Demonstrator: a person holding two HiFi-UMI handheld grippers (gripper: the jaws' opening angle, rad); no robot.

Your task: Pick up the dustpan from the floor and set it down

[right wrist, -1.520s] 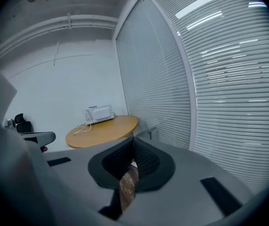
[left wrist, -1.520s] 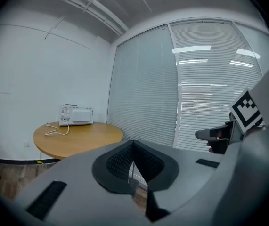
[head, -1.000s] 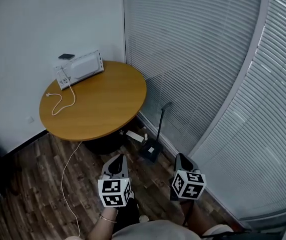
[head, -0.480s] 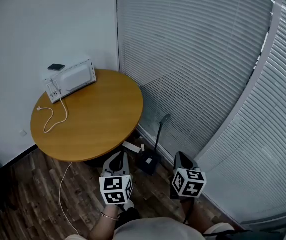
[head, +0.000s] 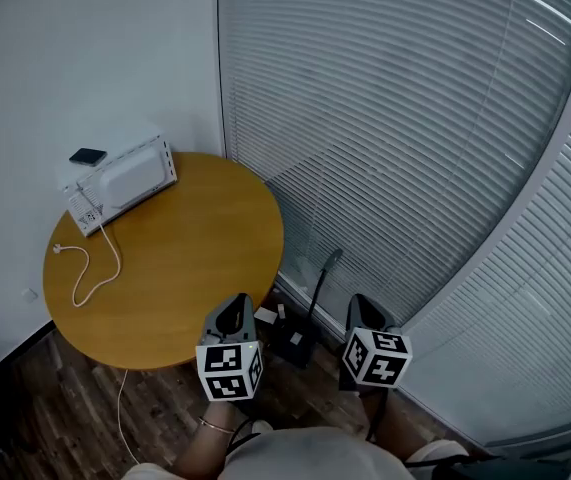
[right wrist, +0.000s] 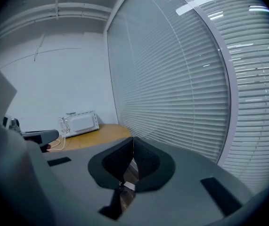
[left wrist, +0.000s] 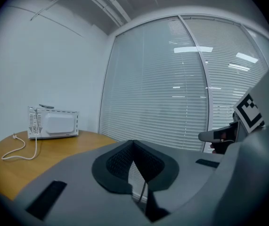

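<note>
Dustpan sits on the floor at the foot of the blinds, just right of the round table, with its long handle upright. It lies between and just beyond both claws. The left claw and right claw are closed and empty, and seem about equally near.

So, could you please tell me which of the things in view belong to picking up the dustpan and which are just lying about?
Job: dustpan on the floor by the blinds; left hand-held gripper, shut, empty; right hand-held gripper, shut, empty.
Lying about: round table; white box on it; small dark device atop the box; white cable on the table.
</note>
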